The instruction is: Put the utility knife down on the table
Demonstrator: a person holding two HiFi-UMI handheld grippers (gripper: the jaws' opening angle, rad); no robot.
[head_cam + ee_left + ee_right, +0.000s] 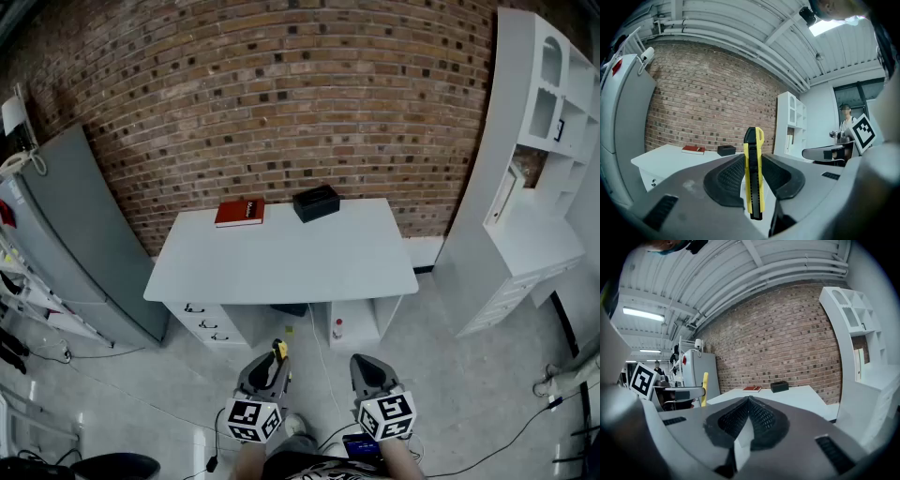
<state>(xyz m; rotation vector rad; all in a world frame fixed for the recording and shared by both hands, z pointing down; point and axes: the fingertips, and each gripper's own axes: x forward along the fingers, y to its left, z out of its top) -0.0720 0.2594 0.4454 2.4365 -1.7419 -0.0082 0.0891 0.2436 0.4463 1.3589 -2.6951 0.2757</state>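
Note:
A yellow and black utility knife [753, 173] stands upright between the jaws of my left gripper [753, 176], which is shut on it. In the head view the knife's yellow tip [279, 351] pokes out of the left gripper [267, 367], held low in front of the white table [281, 258] and well short of it. My right gripper [367, 371] is beside it, jaws shut with nothing between them [748, 404]. The right gripper view shows the knife [704, 389] off to the left.
A red book [240, 213] and a black box [316, 202] lie at the table's far edge by the brick wall. A grey cabinet [75, 234] stands left, a white shelf unit [539, 169] right. Drawers [202, 323] sit under the table.

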